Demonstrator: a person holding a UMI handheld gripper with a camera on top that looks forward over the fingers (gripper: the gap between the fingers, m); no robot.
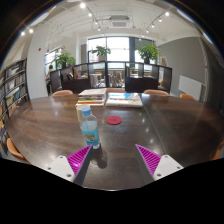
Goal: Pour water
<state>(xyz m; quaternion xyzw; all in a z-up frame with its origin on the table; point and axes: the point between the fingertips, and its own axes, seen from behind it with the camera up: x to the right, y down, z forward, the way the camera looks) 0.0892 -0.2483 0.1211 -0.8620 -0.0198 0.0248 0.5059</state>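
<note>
A clear plastic water bottle (pixel 90 128) with a blue label and a blue cap stands upright on the dark wooden table (pixel 150 120), just ahead of my left finger. My gripper (pixel 113 158) is open and empty, with its two magenta pads (pixel 80 157) wide apart near the table's front edge. The bottle is beyond the fingertips, not between them. A small red round thing (pixel 114 120) lies on the table farther back, to the right of the bottle.
Books and papers (pixel 108 98) lie at the far side of the table. Chairs (pixel 63 94) stand round it. Bookshelves (pixel 12 85) are to the left, plants (pixel 148 50) and windows behind.
</note>
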